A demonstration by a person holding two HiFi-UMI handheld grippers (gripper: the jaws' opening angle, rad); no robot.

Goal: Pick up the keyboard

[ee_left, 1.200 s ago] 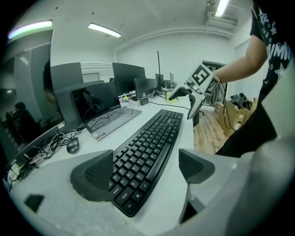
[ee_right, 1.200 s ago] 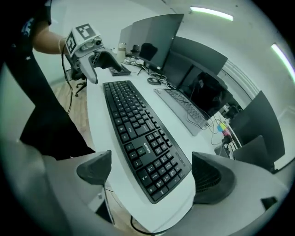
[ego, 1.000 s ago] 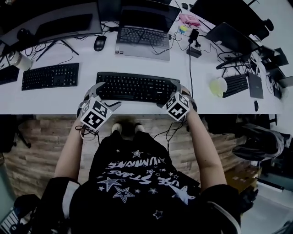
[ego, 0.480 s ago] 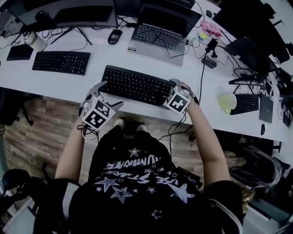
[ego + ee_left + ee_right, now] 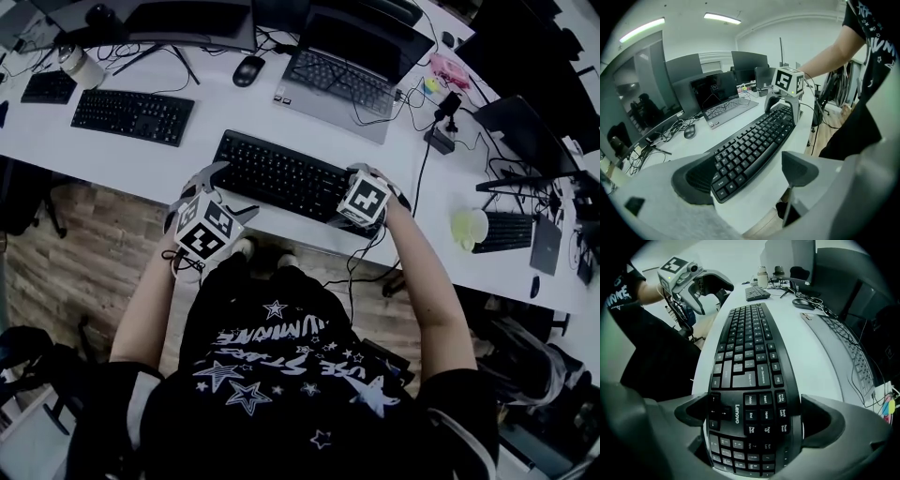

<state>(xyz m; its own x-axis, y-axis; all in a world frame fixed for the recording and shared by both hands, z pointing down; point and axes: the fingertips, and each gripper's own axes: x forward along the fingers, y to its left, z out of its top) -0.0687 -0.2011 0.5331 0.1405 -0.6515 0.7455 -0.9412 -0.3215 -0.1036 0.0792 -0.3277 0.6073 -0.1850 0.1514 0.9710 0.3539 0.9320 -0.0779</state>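
- Straddling right end of black curved plastic keyboard (image 5: 749, 348), right gripper (image 5: 754, 420) jaws opening (keyboard between them).
- Bracketing its left corner, left gripper (image 5: 747, 172) jaws apart, unclenched.

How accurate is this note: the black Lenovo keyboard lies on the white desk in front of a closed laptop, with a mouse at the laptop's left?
Wrong in one respect: the laptop is open, screen raised, as the head view shows. The rest stands: the black Lenovo keyboard lies on the white desk in front of it, with a mouse at the laptop's left.
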